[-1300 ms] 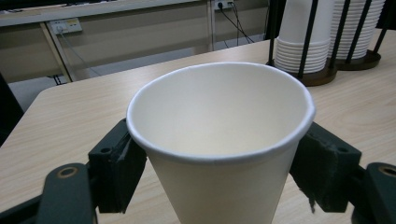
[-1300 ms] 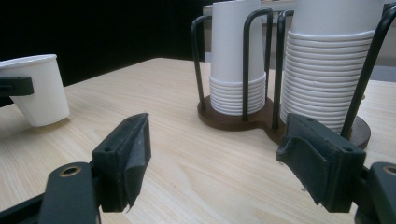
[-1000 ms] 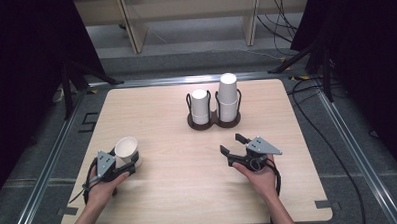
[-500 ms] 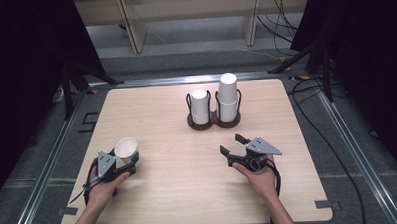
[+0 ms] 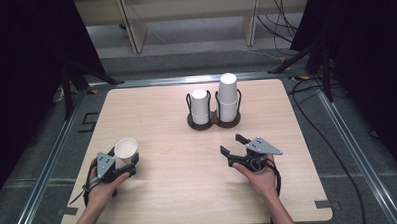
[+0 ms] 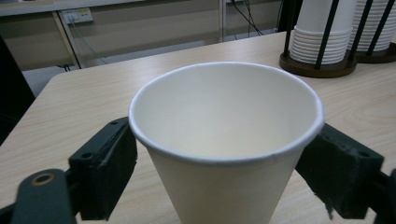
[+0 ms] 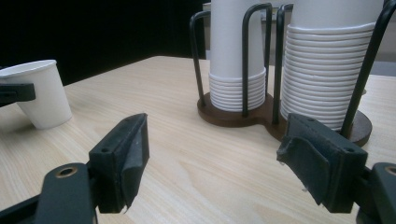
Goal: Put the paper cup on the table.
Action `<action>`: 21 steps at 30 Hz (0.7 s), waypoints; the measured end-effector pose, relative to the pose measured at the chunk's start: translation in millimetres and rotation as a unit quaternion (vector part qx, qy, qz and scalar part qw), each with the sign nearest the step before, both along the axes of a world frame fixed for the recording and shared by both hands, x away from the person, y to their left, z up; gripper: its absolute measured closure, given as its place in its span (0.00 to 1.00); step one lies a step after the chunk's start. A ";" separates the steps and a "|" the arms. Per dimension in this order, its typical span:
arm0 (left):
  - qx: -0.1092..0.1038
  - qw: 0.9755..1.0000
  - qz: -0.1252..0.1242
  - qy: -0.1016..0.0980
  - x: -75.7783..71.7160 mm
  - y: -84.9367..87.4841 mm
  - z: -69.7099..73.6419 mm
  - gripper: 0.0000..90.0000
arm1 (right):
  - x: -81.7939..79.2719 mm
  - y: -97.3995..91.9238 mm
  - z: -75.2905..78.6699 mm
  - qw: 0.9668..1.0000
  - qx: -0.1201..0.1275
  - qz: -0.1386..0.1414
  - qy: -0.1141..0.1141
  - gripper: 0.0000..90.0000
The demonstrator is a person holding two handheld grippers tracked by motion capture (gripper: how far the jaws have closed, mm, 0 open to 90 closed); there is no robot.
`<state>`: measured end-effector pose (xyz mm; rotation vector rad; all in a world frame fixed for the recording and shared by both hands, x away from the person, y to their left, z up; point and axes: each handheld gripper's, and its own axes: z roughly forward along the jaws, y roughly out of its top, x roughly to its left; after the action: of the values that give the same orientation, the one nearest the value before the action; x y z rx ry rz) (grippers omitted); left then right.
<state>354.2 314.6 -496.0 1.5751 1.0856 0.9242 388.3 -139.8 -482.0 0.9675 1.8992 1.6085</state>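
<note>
A white paper cup stands upright on the wooden table at the front left. My left gripper has it between its jaws. In the left gripper view the cup sits between the two black pads, which flank it loosely just under the rim. These jaws have just been opening. My right gripper rests at the front right, open with nothing between its fingers; its jaws have also just widened. In the right gripper view, the right gripper faces the cup holder.
A dark wooden holder with wire uprights stands at the table's middle back. It carries a short stack of upside-down cups and a taller stack. Cables lie on the floor at the right.
The left gripper's jaws stand slightly wider around the cup than before. Both hands and the cup have stayed where they were.
</note>
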 end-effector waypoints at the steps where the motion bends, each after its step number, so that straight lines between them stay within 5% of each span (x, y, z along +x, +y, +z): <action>1: -0.002 1.000 -0.001 -0.002 -0.3 0.0 0.6 0.16 | -0.1 0.1 -0.2 1.000 0.003 0.000 0.000 0.26; 12: -0.011 1.000 0.004 0.003 -12.9 7.3 0.7 0.01 | 1.1 -0.7 -0.3 1.000 0.010 -0.004 -0.002 0.26; 21: -0.021 1.000 0.005 -0.006 -22.7 9.8 -0.7 0.00 | 1.1 -2.0 0.4 1.000 0.017 0.005 0.001 0.26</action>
<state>331.6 324.5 -496.7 1.5301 1.0992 0.9115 389.5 -141.8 -481.5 0.9753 1.8860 1.6509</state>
